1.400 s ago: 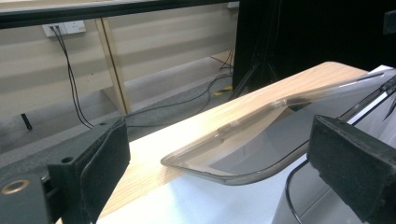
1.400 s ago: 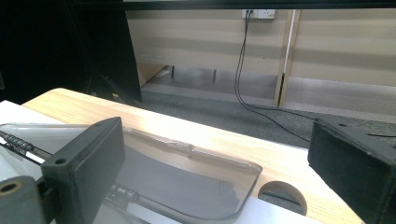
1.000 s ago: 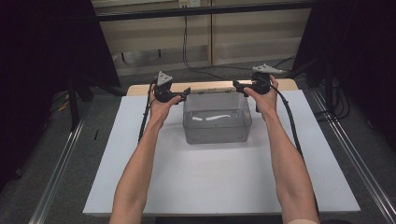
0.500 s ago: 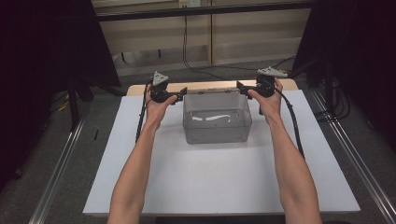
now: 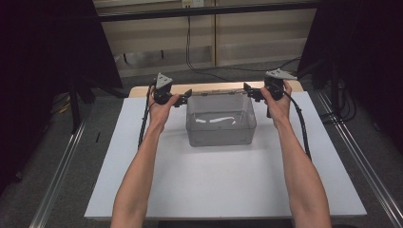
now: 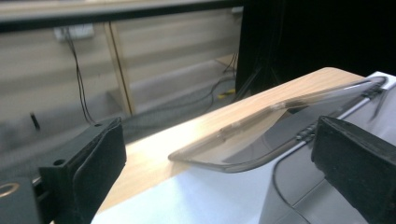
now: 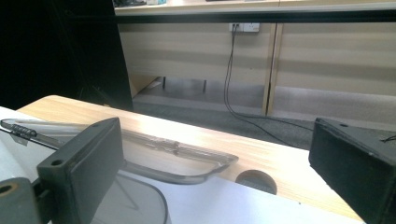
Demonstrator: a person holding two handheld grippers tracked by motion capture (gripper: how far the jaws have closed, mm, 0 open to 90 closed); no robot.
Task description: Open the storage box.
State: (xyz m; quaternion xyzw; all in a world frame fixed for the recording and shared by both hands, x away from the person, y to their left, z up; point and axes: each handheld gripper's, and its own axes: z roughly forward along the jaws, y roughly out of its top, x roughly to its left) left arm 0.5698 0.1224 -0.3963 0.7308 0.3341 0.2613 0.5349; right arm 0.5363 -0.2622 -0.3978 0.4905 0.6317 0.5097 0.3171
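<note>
**Both grippers open at the far corners of a clear bin**

Near: two bare forearms come in from the near edge over the white bench, one on each side. Mid: clear plastic bin sits upright on the bench, centred left to right, toward the far side; a pale streak shows inside, can't tell what it is. Far left: left gripper held just beside the bin's far-left corner, fingers spread wide, nothing between them; left gripper view shows the bin's rim lying in the gap, untouched. Far right: right gripper just beside the far-right corner, fingers also wide apart, rim between them without contact. Farther: wooden edge strip of the bench, then grey floor, cables, beige wall panels.
</note>
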